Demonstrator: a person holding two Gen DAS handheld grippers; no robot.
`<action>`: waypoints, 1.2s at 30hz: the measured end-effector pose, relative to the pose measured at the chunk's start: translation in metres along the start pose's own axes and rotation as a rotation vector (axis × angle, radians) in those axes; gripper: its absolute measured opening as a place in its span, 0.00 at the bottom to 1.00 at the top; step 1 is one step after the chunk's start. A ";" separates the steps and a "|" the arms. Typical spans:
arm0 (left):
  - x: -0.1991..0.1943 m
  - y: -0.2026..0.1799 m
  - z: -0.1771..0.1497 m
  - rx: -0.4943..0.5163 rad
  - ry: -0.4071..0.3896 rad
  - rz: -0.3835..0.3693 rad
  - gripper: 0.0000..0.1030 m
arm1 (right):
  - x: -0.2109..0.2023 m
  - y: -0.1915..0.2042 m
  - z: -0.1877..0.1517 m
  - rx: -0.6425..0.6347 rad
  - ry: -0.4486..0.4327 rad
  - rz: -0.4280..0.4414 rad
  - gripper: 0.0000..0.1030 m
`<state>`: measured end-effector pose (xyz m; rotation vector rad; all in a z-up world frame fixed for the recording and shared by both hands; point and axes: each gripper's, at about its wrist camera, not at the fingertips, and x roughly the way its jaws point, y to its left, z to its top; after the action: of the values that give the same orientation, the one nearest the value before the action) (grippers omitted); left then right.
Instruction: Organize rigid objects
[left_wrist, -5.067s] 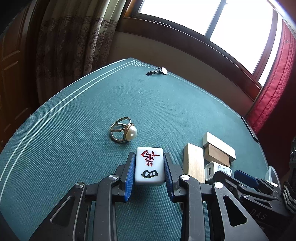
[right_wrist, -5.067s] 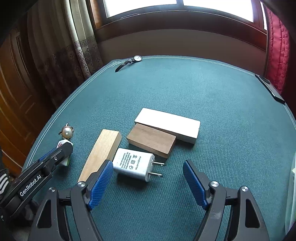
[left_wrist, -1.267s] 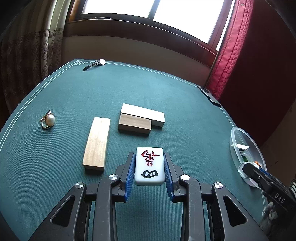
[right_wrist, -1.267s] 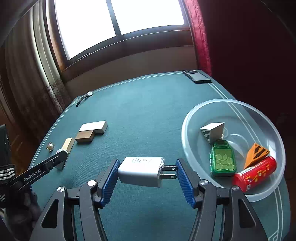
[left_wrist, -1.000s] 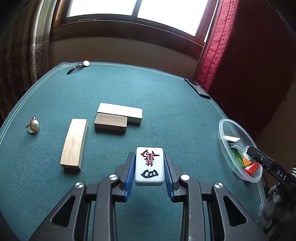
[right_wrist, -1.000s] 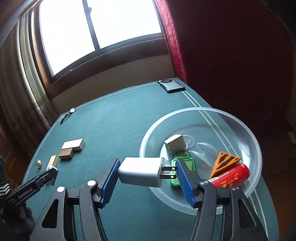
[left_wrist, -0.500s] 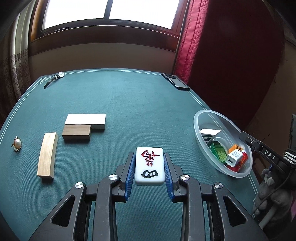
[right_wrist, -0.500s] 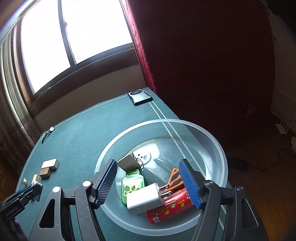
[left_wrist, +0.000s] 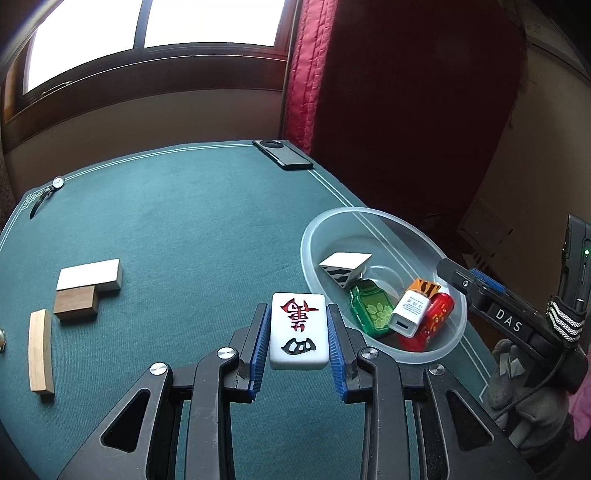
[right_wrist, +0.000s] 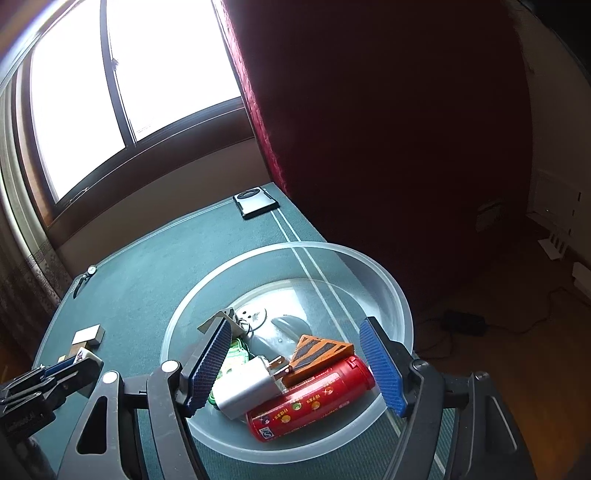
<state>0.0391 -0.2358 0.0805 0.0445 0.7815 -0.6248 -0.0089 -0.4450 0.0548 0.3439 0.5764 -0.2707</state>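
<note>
The left claw (left_wrist: 298, 345) is clamped on a white mahjong tile (left_wrist: 299, 330), its blue pads pressed against the tile's two long sides, the red and black characters facing up. It holds the tile above the green counter (left_wrist: 192, 236), just beside the near-left rim of the clear plastic bowl (left_wrist: 384, 216).

The right claw (right_wrist: 299, 363) hangs over that same bowl (right_wrist: 399, 295) with its jaws spread wide and nothing between them. Below it the white charger plug (right_wrist: 247, 387) lies in the bowl, prongs pointing toward an orange striped wedge (right_wrist: 321, 350) and resting against a red cylinder (right_wrist: 314, 398). A green flat container (left_wrist: 371, 308) sits next to the plug, and a white block with zebra stripes (left_wrist: 345, 267) lies toward the bowl's far-left side (in the right wrist view it is mostly hidden behind the left finger).

Out on the counter, three wooden blocks remain: a pale one (left_wrist: 88, 275) touching a dark one (left_wrist: 75, 304), and a long light block (left_wrist: 40, 349) apart from them on the near side. A wristwatch (left_wrist: 46, 194) lies at the far-left edge and a black phone (left_wrist: 282, 155) at the far edge.
</note>
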 end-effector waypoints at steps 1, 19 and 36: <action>0.003 -0.004 0.002 0.008 0.003 -0.006 0.30 | -0.001 -0.001 0.000 0.003 -0.001 0.000 0.73; 0.043 -0.045 0.026 0.049 0.016 -0.104 0.39 | -0.002 -0.011 0.000 0.039 0.004 0.006 0.74; 0.033 -0.012 0.013 -0.010 0.007 -0.003 0.46 | 0.001 0.001 -0.004 0.018 0.015 0.031 0.74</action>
<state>0.0588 -0.2664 0.0700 0.0364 0.7914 -0.6243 -0.0096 -0.4424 0.0516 0.3726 0.5832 -0.2441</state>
